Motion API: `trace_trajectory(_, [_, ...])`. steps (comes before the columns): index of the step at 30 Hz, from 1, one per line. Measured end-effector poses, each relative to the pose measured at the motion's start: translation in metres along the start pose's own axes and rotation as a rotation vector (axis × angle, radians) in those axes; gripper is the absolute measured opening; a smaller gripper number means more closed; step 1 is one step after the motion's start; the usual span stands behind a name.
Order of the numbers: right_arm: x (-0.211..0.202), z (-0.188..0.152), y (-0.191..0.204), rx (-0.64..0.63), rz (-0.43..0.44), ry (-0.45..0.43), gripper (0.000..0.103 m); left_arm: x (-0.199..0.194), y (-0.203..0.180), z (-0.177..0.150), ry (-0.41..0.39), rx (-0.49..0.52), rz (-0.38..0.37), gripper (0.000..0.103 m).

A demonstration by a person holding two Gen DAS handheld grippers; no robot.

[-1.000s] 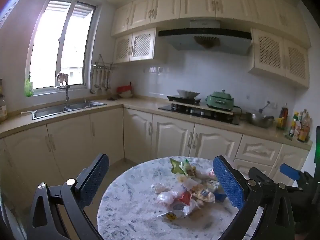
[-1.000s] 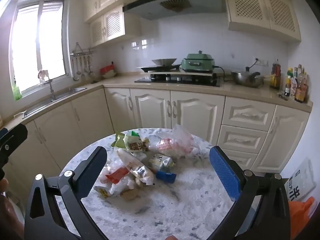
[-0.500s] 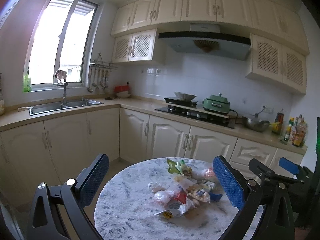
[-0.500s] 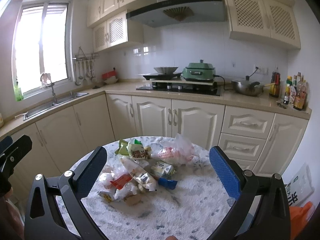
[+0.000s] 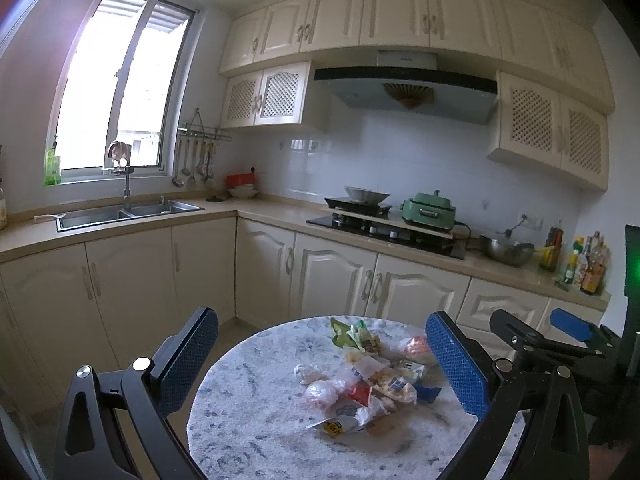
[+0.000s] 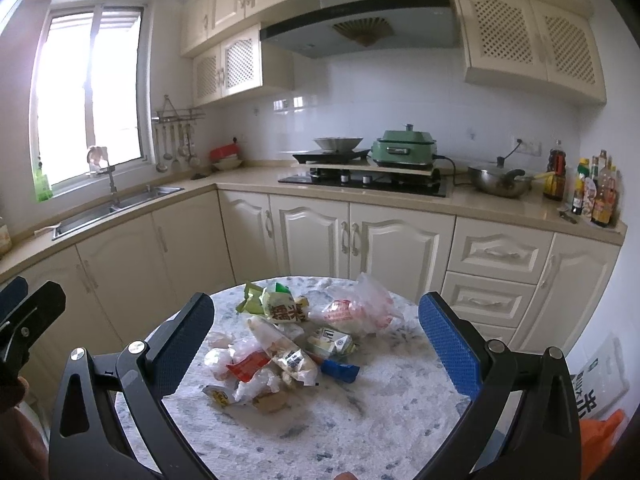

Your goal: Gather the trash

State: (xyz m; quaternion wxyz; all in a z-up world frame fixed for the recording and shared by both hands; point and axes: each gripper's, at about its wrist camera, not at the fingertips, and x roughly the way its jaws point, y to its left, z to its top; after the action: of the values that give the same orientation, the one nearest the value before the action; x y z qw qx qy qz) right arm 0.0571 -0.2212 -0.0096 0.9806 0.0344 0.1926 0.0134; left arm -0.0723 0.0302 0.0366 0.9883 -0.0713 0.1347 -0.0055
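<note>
Left gripper [image 5: 320, 354]: fingers spreading wide, nothing sitting between them. Blue textured pads facing inward; left finger [image 5: 188, 354] and right finger [image 5: 454, 362] angling outward from black frames at the bottom of the left wrist view. Gripper hanging in the air, pointing forward and slightly down.

Right gripper [image 6: 316, 342]: fingers likewise standing wide apart and gripping nothing, one blue pad [image 6: 448, 346] showing clearly in its own view. Also hanging in the air, level with its partner.

The two grippers are sitting side by side: the right gripper's black body is showing at the right edge of the left wrist view, the left gripper's at the left edge of the right wrist view.
</note>
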Motion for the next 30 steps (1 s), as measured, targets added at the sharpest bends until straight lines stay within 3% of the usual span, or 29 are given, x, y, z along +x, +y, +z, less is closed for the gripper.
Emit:
trace_trajectory(17, [0.025,-0.010,-0.002,-0.006,0.018,0.063,0.103,0.037,0.009,-0.020,0.070,0.003,0.002,0.102])
trace_trajectory(30, [0.109,-0.081,0.007,-0.038,0.090,0.346,0.102,0.117,0.027,-0.056,0.296,0.014,0.030,0.102])
